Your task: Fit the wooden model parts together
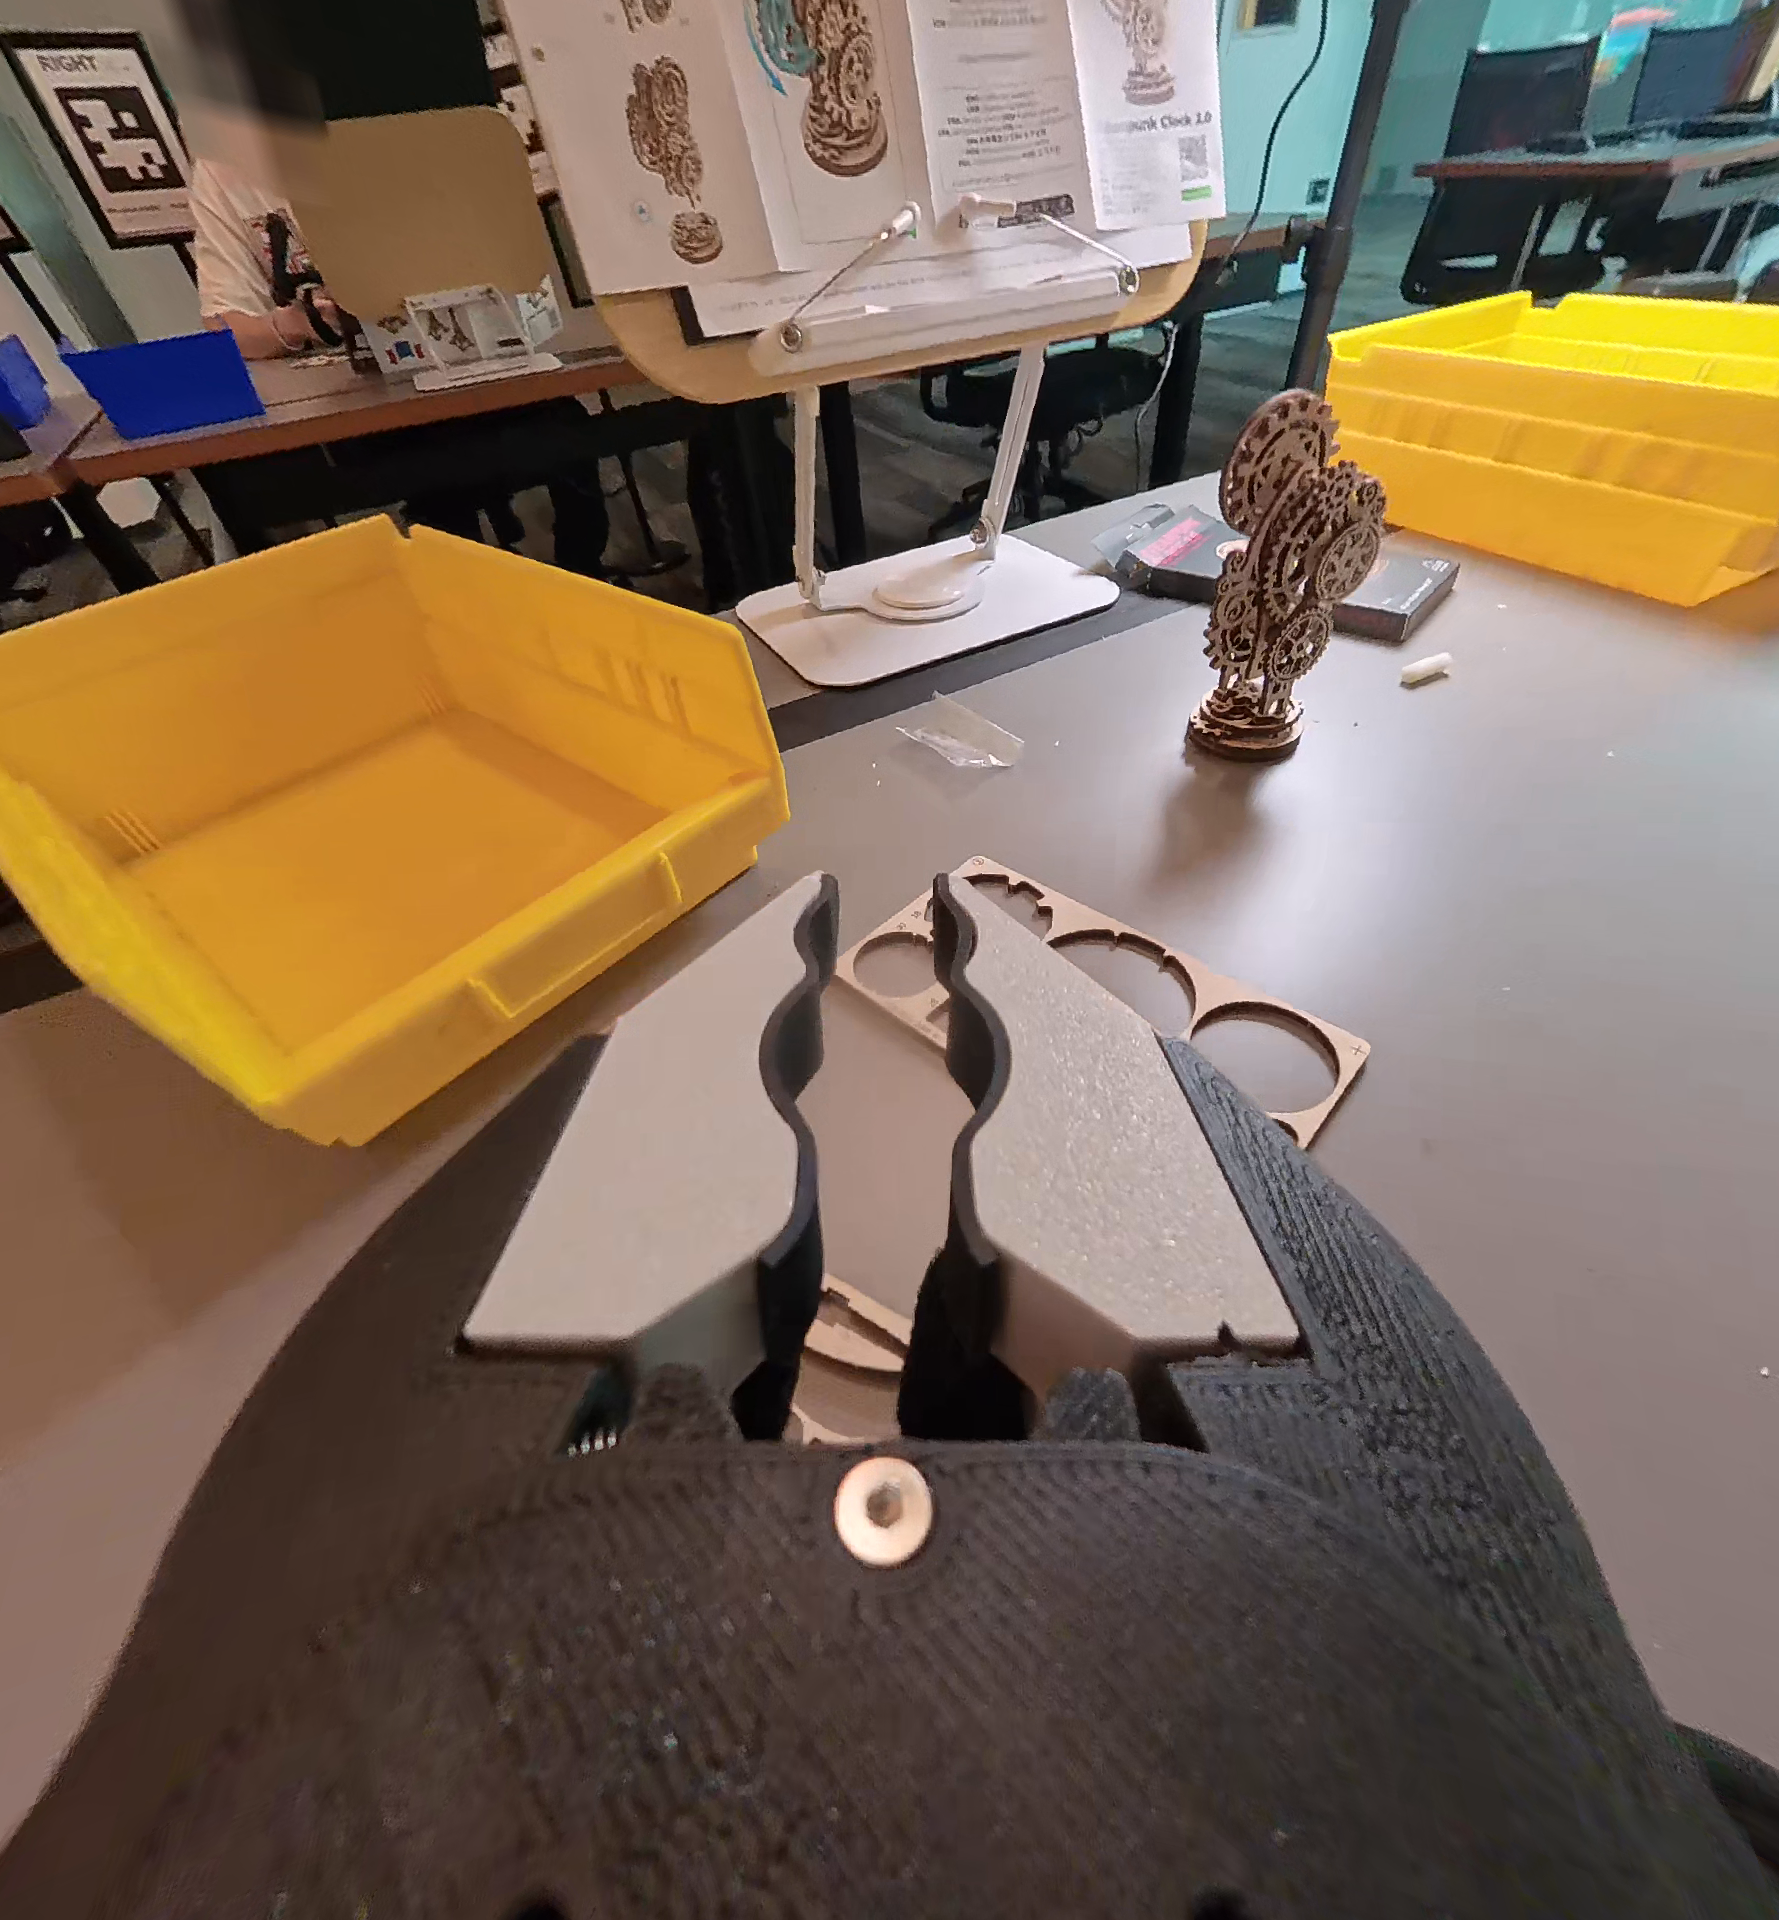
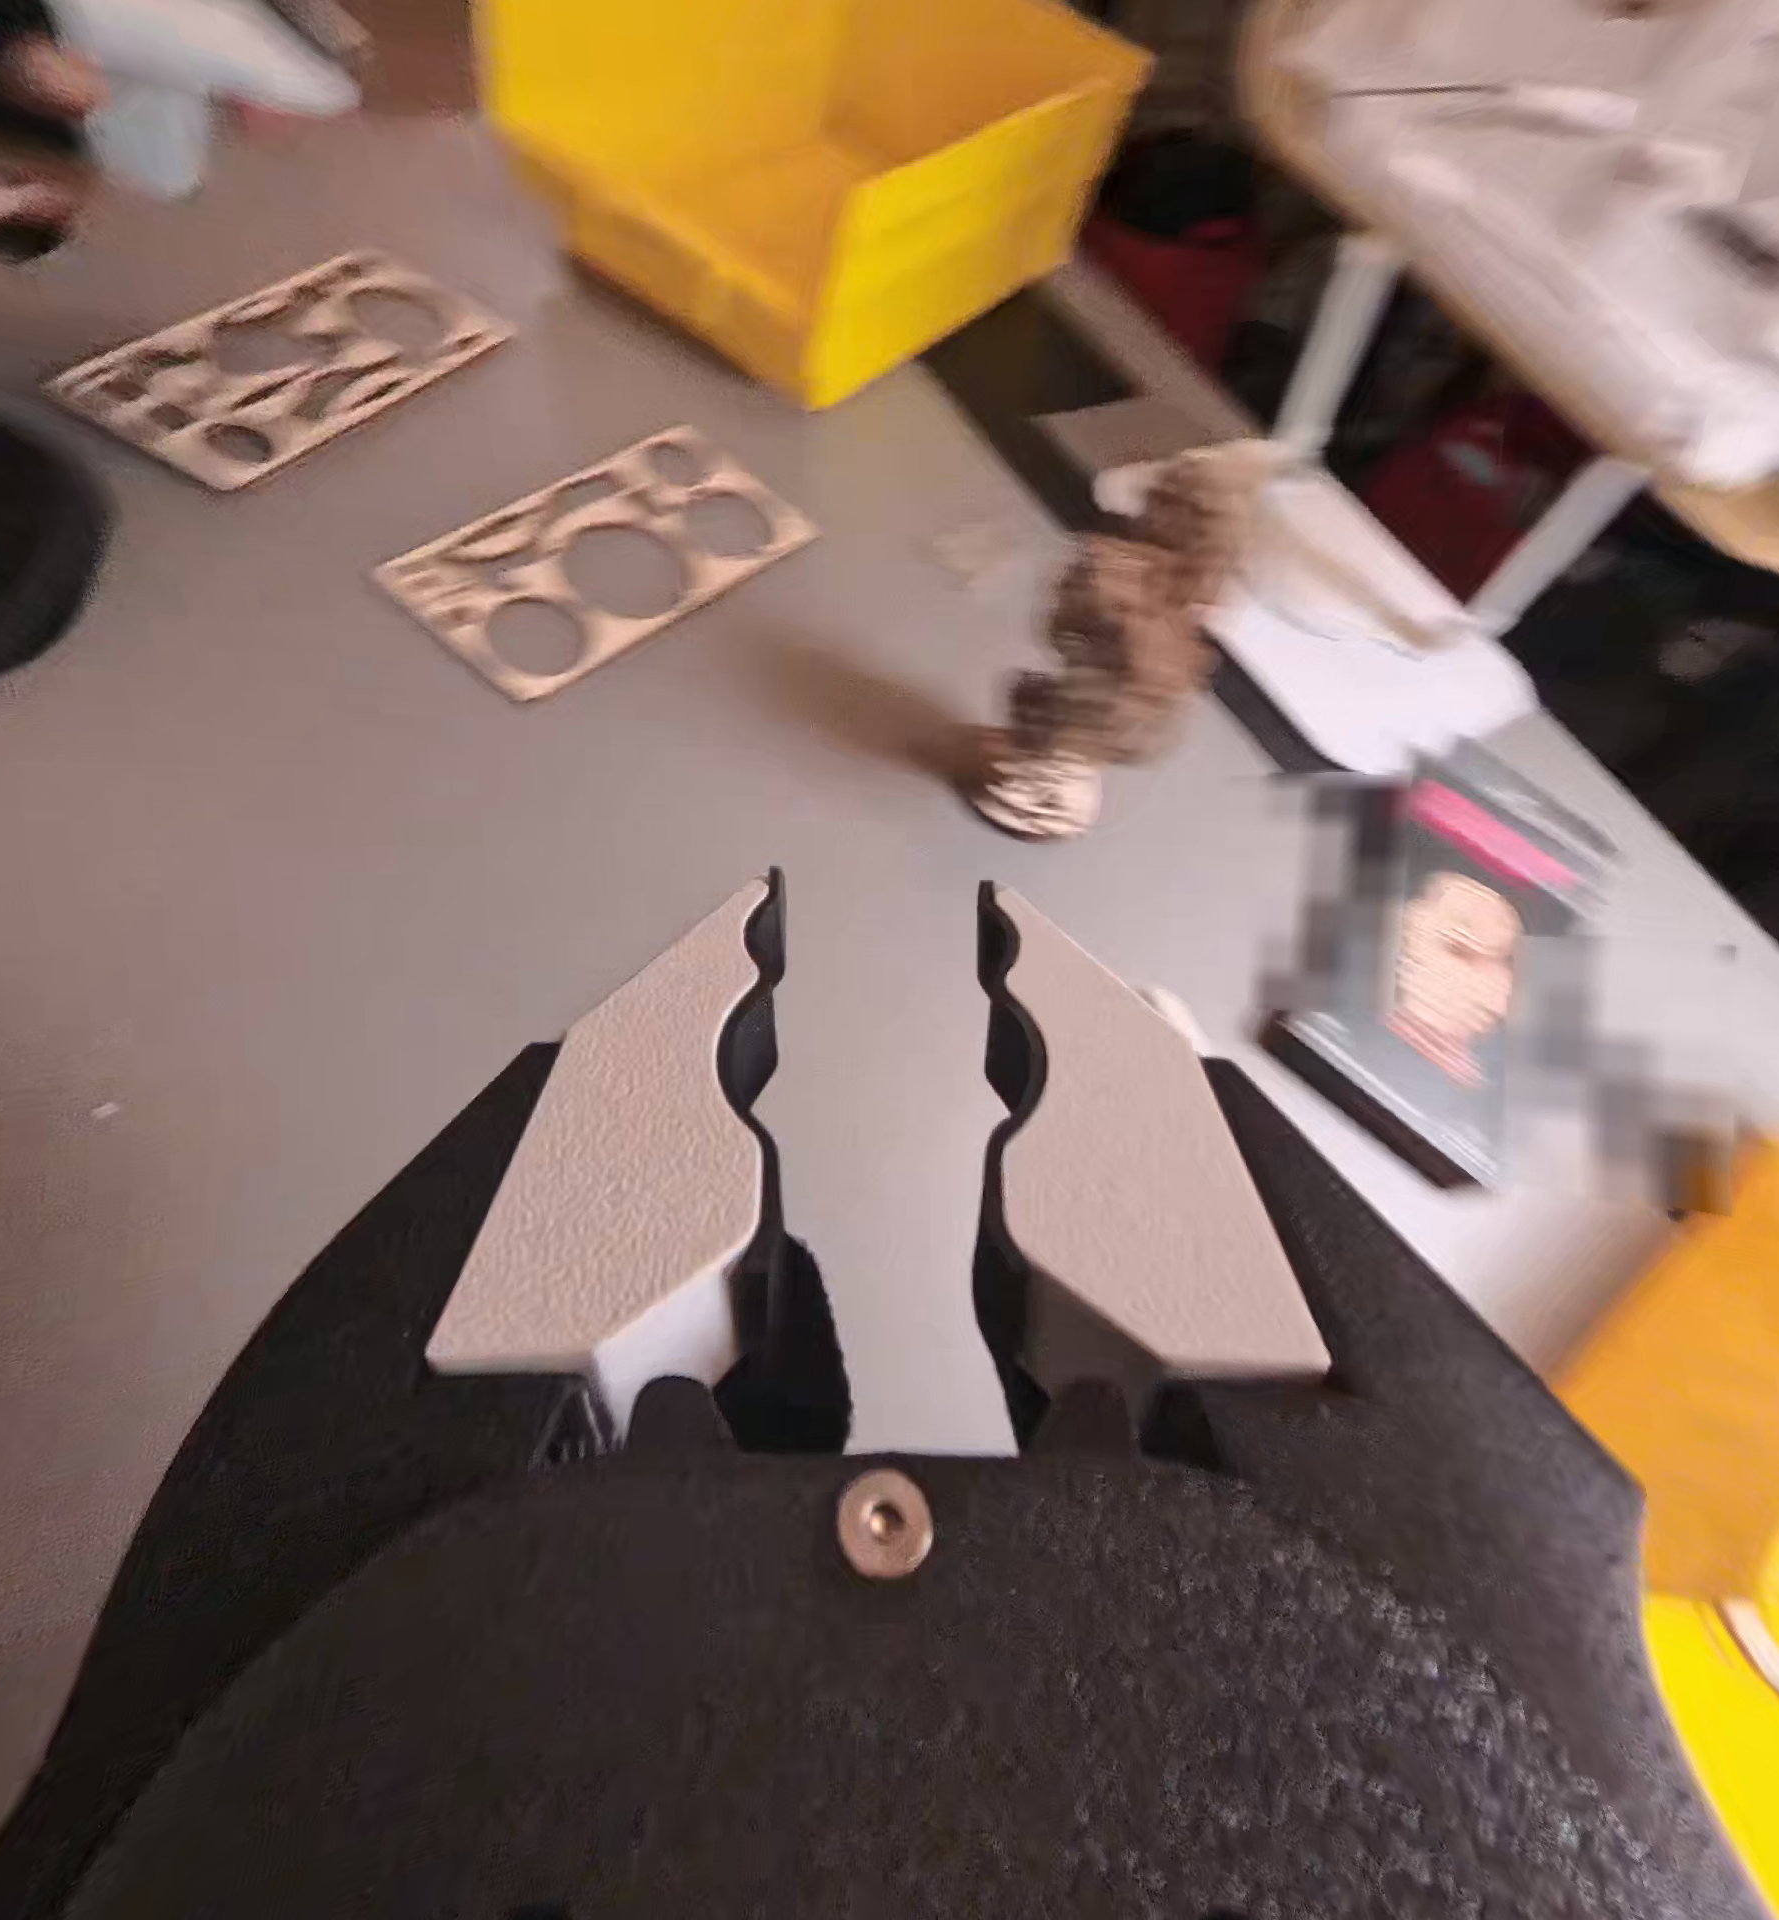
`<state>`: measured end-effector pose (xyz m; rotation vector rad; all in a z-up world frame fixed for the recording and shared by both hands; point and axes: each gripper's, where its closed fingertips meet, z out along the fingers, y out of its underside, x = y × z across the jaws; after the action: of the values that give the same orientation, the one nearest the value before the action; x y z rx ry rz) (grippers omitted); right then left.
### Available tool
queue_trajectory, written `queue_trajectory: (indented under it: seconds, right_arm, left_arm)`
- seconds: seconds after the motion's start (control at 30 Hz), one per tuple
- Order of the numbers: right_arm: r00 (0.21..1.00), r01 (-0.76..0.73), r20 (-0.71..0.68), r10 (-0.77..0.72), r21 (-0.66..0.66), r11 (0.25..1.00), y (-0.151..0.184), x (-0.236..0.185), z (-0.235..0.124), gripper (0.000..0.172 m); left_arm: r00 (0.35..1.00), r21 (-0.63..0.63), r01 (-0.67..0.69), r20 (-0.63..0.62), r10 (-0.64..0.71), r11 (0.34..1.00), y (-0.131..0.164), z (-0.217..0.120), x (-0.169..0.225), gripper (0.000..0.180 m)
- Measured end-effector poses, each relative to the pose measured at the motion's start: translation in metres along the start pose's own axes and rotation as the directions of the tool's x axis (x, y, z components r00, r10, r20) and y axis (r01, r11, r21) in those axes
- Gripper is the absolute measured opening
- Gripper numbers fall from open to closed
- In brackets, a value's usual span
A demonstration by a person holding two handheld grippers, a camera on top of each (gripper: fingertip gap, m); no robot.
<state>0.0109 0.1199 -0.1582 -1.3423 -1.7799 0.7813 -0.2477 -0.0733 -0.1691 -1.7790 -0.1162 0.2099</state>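
- The wooden gear model (image 1: 1280, 561) stood upright and seemingly complete on the bench (image 1: 1487, 935), apart from both my grippers.
- Two punched-out part sheets (image 2: 594, 566) lay flat, their round holes already vacant; I saw no loose parts.
- My left gripper (image 1: 885, 914) hung over one sheet, jaws slightly spread, gripping nothing.
- My right gripper (image 2: 880, 894) had jaws spread wide, bare.
- I judged fitting nearly done.
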Motion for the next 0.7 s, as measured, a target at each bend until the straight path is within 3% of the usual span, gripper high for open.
queue_trajectory:
  seconds: [0.1,0.17,0.3,0.43,0.57,0.7]
  right_arm:
    - [0.944,0.252,0.237,-0.228,-0.077,0.965,-0.005,-0.107,0.072,0.033]
    - [0.883,0.363,0.353,-0.310,-0.096,0.927,-0.010,-0.152,0.118,0.032]
    - [0.820,0.497,0.415,-0.394,-0.173,0.851,-0.015,-0.160,0.188,0.029]
    - [0.801,0.469,0.523,-0.291,-0.246,0.848,-0.005,-0.157,0.203,0.006]
    - [0.786,0.495,0.534,-0.312,-0.240,0.835,0.002,-0.159,0.193,0.005]
    - [0.761,0.548,0.524,-0.383,-0.203,0.811,0.013,-0.167,0.169,0.004]
  left_arm:
    - [0.999,0.046,0.030,0.037,-0.032,0.998,-0.005,-0.015,-0.001,0.016]
    - [0.997,0.078,0.051,0.049,-0.055,0.996,-0.006,-0.025,0.001,0.016]
    - [0.990,0.118,0.113,0.074,-0.122,0.987,0.010,-0.048,0.003,0.012]
    - [0.975,0.186,0.151,0.137,-0.177,0.971,0.019,-0.078,-0.011,0.012]
    - [0.959,0.250,0.202,0.145,-0.243,0.947,0.018,-0.092,-0.022,0.013]
    - [0.969,0.217,0.176,0.134,-0.208,0.960,0.022,-0.087,-0.016,0.013]
